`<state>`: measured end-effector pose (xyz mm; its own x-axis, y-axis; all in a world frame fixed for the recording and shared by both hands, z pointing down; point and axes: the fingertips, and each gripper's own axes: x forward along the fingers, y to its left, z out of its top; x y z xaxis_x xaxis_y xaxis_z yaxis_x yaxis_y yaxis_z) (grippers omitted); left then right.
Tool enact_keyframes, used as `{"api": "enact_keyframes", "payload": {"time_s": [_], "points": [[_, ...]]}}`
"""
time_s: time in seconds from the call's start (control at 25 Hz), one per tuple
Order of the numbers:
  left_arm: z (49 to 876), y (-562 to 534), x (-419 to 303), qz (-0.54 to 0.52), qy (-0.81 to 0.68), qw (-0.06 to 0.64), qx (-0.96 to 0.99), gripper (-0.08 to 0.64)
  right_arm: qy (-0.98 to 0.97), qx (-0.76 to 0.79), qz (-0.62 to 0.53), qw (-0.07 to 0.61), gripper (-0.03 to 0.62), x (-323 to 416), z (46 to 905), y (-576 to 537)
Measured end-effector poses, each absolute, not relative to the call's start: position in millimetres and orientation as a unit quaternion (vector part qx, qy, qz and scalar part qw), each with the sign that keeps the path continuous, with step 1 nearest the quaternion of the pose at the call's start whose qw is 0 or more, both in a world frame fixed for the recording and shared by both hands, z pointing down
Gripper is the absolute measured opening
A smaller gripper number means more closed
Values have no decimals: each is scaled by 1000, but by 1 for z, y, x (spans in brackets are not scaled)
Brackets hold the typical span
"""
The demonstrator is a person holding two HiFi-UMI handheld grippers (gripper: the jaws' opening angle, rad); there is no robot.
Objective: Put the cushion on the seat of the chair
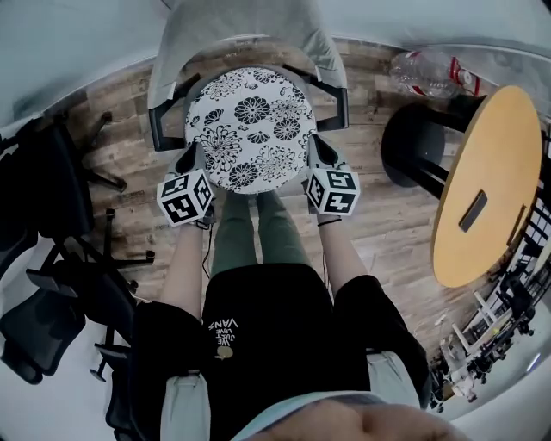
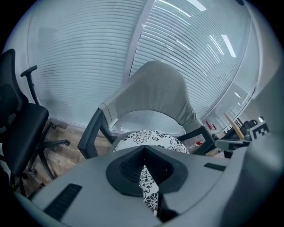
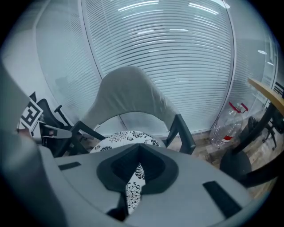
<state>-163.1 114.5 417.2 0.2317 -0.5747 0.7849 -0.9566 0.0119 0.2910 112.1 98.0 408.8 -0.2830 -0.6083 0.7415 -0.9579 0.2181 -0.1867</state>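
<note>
The person is gripping the cushion (image 1: 250, 129) on two sides. The left gripper (image 1: 195, 162) is clamping its near-left rim, and the right gripper (image 1: 317, 157) is clamping its near-right rim. In the left gripper view, the left gripper (image 2: 144, 177) is showing jaws closed down hard, with a strip of the black-and-white floral cover pinched between the pads. In the right gripper view, the right gripper (image 3: 133, 188) is showing the same thing (a narrow fold of fabric, nothing else, in the bite). So both are fully shut on the cushion and neither is letting go.

The cushion is lying roughly flat and facing up. From the head view it is sitting between the two dark armrests of the chair (image 1: 198, 26), with its far edge reaching toward the grey backrest. It is covering the seat completely, so the seat itself is not showing. No view is making clear whether the cushion is resting on the seat or hanging above it. In the gripper views it is appearing in front of the backrest, at about armrest level.

Judging from this, the carrying and lining-up are looking done, because the cushion is already centred over the seat rather than off to one side. What is seemingly remaining is settling it flat on the seat, checking that its near edge is not overhanging the front edge, and then opening both grips and drawing back.
</note>
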Motion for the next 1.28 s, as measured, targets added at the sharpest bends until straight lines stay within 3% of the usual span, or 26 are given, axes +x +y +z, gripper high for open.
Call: {"api": "enact_keyframes", "payload": {"time_s": [1.28], "points": [[229,53,-149,158,-595,295,730,11,-798,533,215,183,17,85,229,37]]}}
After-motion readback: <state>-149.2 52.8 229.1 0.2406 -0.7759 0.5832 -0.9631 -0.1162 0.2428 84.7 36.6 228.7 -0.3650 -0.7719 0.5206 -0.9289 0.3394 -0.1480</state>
